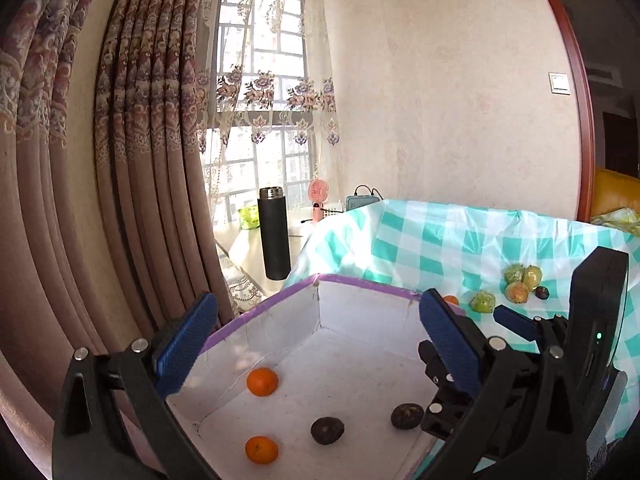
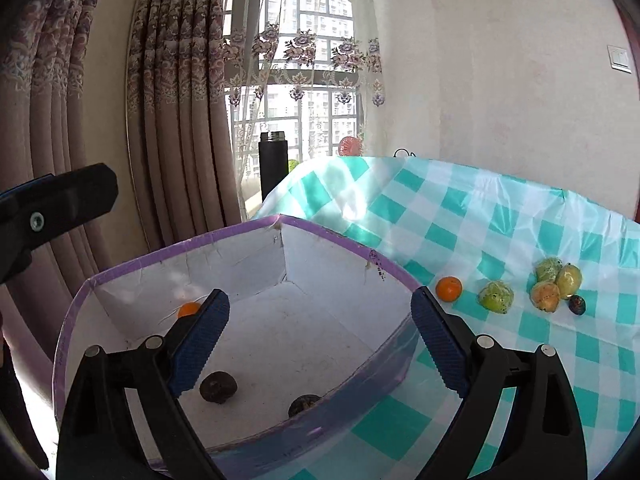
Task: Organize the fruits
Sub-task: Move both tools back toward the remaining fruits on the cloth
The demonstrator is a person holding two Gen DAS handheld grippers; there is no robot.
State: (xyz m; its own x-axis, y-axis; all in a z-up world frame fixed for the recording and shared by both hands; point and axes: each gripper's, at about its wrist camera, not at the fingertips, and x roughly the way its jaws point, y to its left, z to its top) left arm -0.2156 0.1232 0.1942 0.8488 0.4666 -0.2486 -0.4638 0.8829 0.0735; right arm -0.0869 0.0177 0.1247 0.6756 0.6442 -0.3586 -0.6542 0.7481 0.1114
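Observation:
A white box with a purple rim point(image 1: 360, 282) stands on the checked tablecloth point(image 1: 424, 236). Inside lie two oranges point(image 1: 262, 381) point(image 1: 261, 449) and two dark round fruits point(image 1: 327, 430) point(image 1: 407, 415). My left gripper point(image 1: 319, 300) hangs open over the box with nothing between its pads. My right gripper point(image 2: 320, 296) is open and empty above the box's near wall point(image 2: 332, 238). On the cloth to the right lie an orange point(image 2: 448, 289), a green wrapped fruit point(image 2: 496, 297), a cluster of wrapped fruits point(image 2: 556, 280) and a small dark fruit point(image 2: 577, 305).
A black flask point(image 1: 274, 232), a pink fan point(image 1: 318, 196) and a small blue device point(image 1: 362, 201) stand on the windowsill behind the table. Heavy curtains point(image 1: 132, 160) hang at the left. A yellow cushion point(image 1: 616, 192) sits past the table's right end.

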